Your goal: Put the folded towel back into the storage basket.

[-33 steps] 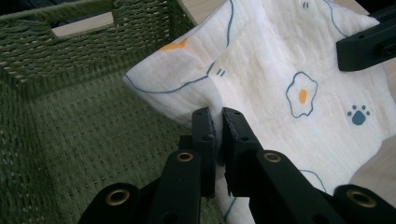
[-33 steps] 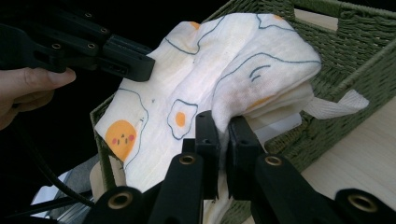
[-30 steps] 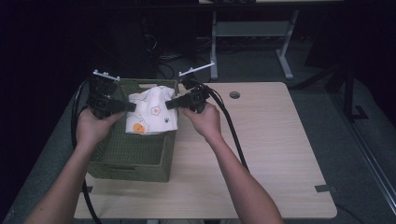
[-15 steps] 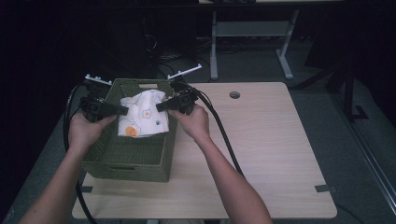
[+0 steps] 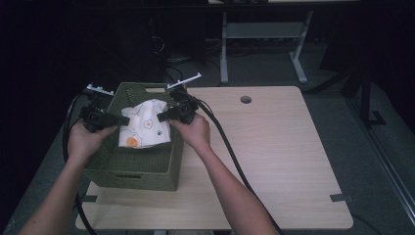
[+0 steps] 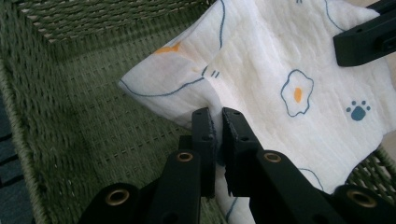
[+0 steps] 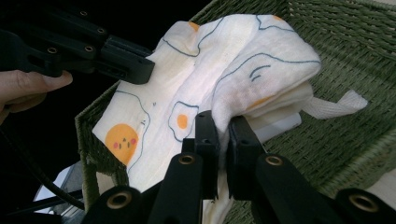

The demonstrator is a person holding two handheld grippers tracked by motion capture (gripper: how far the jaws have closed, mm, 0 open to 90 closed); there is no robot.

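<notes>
One white printed cloth [image 5: 143, 128] hangs over the single green woven basket [image 5: 128, 171] at the left of the tabletop [image 5: 274, 161]. Left tongs [image 6: 217, 122] and right tongs [image 7: 223, 125] are each clamped on a bunched fold of it, jaws nearly together. It looks light, soft and limp, likely to sag between grips, so pinching its edges or corners seems best.

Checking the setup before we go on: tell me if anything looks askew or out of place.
The green basket sits at the table's left edge, its left side overhanging slightly. The white printed cloth is bunched, held over the basket by the left gripper and right gripper. A thin strip dangles from it. Nothing spilled or damaged.
</notes>
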